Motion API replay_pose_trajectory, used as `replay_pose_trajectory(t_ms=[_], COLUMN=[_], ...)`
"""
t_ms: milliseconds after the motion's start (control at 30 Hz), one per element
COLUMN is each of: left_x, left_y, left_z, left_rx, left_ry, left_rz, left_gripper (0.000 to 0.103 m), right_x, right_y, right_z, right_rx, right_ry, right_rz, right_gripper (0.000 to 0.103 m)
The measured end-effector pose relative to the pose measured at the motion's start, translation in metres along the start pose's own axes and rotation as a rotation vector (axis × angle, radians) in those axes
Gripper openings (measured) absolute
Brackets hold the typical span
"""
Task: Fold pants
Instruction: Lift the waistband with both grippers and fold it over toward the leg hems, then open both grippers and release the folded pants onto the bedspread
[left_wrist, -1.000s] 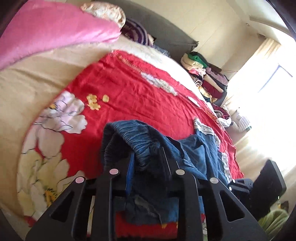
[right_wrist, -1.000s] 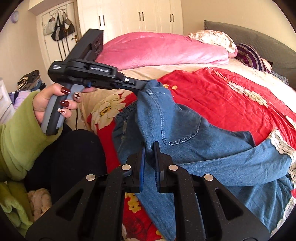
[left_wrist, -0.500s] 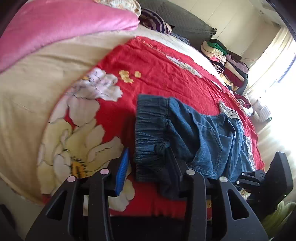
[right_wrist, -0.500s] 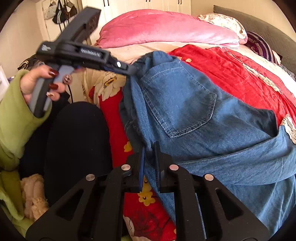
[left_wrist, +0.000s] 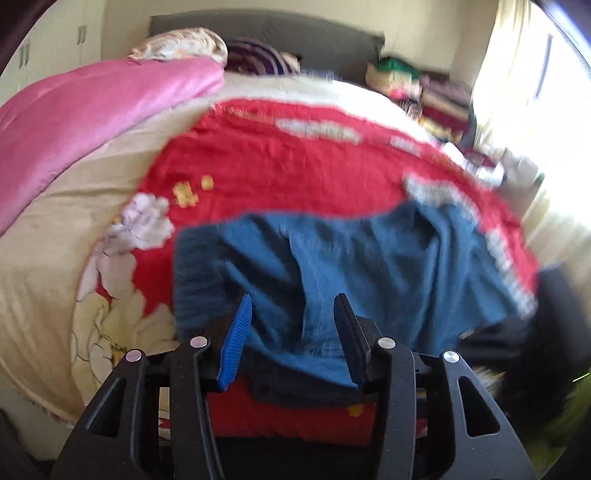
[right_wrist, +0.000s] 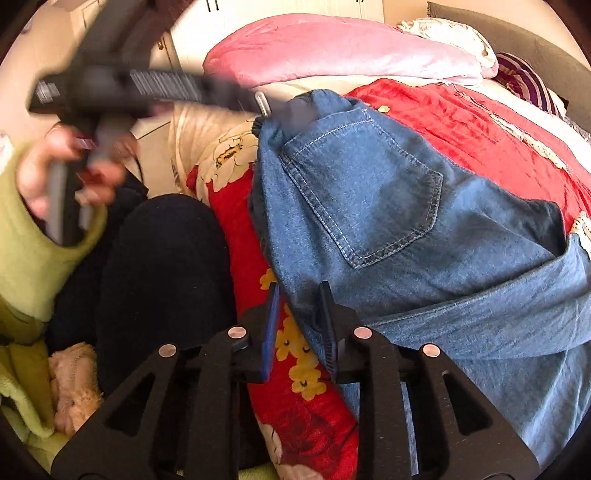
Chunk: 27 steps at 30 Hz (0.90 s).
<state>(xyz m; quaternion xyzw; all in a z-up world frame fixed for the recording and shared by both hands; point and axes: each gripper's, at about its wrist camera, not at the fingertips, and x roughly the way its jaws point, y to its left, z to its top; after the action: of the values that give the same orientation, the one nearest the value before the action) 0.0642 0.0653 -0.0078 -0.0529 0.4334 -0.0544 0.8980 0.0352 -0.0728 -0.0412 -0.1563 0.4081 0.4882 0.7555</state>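
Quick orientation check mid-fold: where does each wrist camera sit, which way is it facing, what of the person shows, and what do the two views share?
Left wrist: on the left tongs, looking down the bed toward the grey headboard, over the blue denim pants; the image is blurred and no part of the person can be made out.
Right wrist: on the right tongs, facing the pink duvet; shows the left hand, green sleeve and dark-clad leg.
Shared: pants, red floral bedspread, pink duvet, headboard.

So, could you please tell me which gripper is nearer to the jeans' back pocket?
Right. The right gripper sits just below the back pocket; the left gripper is beyond the waistband.
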Motion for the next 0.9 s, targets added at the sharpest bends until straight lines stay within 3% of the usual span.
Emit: replay_pose_trajectory(t_ms=[67,267,367,600,733,800,900], left_x=[0.013,0.018,0.018,0.018,0.018,0.015,0.008], left_y=[0.002,0.005,0.003,0.002,0.004,0.005,0.002], left_z=[-0.008,-0.015,-0.017,-0.019,-0.018,-0.018,-0.018], left_rx=[0.004,0.006,0.005,0.009,0.001,-0.008,-0.009], left_ry=[0.043,0.043,0.039,0.031,0.027,0.024,0.020], left_rz=[0.019,0.012,0.008,0.003,-0.009,-0.014,-0.018], left_gripper=[0.044,0.044,0.044,0.046,0.046,0.046,0.048], right_x=[-0.011,-0.048,-0.039,0.007,0.000,-0.011,-0.030], right_y=[-0.002,-0.017,-0.029,-0.043,-0.040,-0.039,-0.044], right_z=[0.001,0.007,0.014,0.005,0.003,0.003,0.001], right_rx=[0.013,0.064,0.111,0.215,0.214,0.216,0.235], right_ry=[-0.013,-0.135,-0.125,0.030,0.005,-0.033,-0.083], right_rz=[0.002,-0.085,-0.113,-0.143,-0.136,-0.142,-0.159], right_gripper=[0.017,0.032,0.034,0.043,0.046,0.055,0.058])
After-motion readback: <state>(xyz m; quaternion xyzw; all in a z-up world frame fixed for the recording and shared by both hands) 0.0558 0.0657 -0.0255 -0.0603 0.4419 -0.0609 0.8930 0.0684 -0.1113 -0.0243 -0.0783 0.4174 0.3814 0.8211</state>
